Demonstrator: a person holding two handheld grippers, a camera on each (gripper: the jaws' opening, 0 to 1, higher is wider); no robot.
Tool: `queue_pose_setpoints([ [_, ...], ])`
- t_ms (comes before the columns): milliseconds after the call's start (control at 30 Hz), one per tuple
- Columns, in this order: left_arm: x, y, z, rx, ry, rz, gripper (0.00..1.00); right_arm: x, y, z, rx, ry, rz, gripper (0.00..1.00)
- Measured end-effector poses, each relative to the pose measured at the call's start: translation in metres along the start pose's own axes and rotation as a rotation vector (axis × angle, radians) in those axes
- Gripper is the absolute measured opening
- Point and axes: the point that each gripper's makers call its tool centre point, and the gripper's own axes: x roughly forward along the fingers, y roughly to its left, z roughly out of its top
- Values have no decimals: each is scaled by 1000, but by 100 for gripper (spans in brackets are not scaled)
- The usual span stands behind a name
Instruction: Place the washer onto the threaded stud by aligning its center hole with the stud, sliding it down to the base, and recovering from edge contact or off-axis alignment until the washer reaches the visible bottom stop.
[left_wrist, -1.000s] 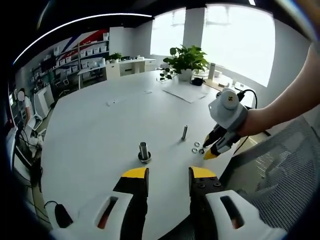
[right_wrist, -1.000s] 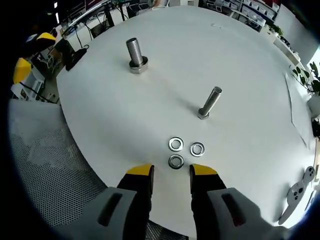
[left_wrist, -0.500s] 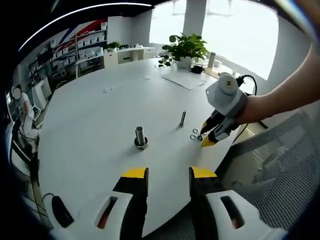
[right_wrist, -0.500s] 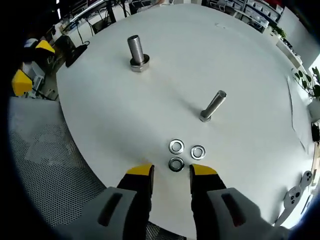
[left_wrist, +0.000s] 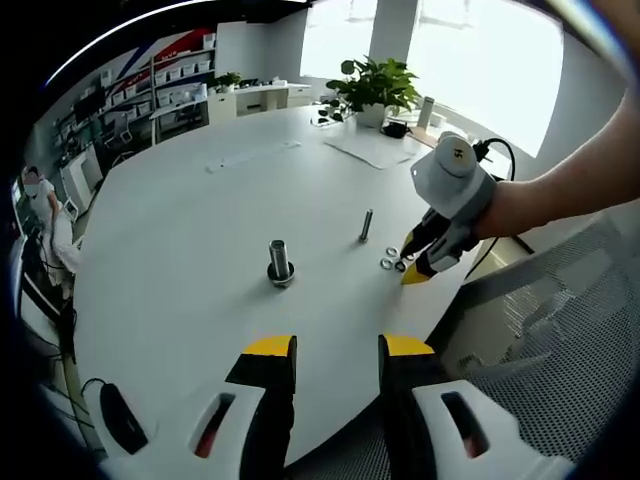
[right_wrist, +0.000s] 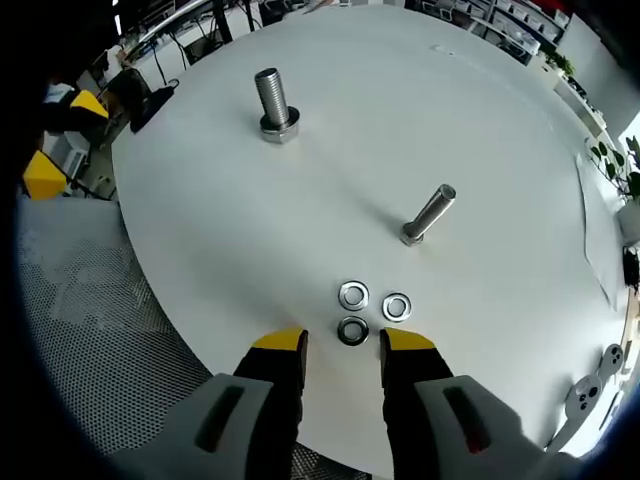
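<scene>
Your right gripper (right_wrist: 343, 343) hovers low over the near edge of the white table (right_wrist: 400, 110), its yellow-tipped fingers (right_wrist: 281, 341) apart with nothing between them. Three washers lie flat in a tight cluster just ahead: the nearest washer (right_wrist: 352, 330) sits almost between your fingertips, with a second washer (right_wrist: 352, 295) and a third washer (right_wrist: 396, 306) just beyond it. Past them stands a slim stud (right_wrist: 428, 214), leaning in this view. A thicker threaded stud (right_wrist: 273, 103) stands upright on its base, well apart to the left. Your left gripper (left_wrist: 333, 347) hangs back at the table edge, fingers apart and holding nothing. In the left gripper view, your right gripper (left_wrist: 417, 256) points down at the washers.
</scene>
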Motion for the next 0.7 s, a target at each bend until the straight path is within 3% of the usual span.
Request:
queue_pose_setpoints([
  [433, 1, -1, -4, 14, 21, 2, 31, -1, 2, 3, -33, -16, 20, 33],
  [700, 2, 1, -3, 3, 15, 3, 31, 0, -2, 2, -58, -38, 20, 28],
])
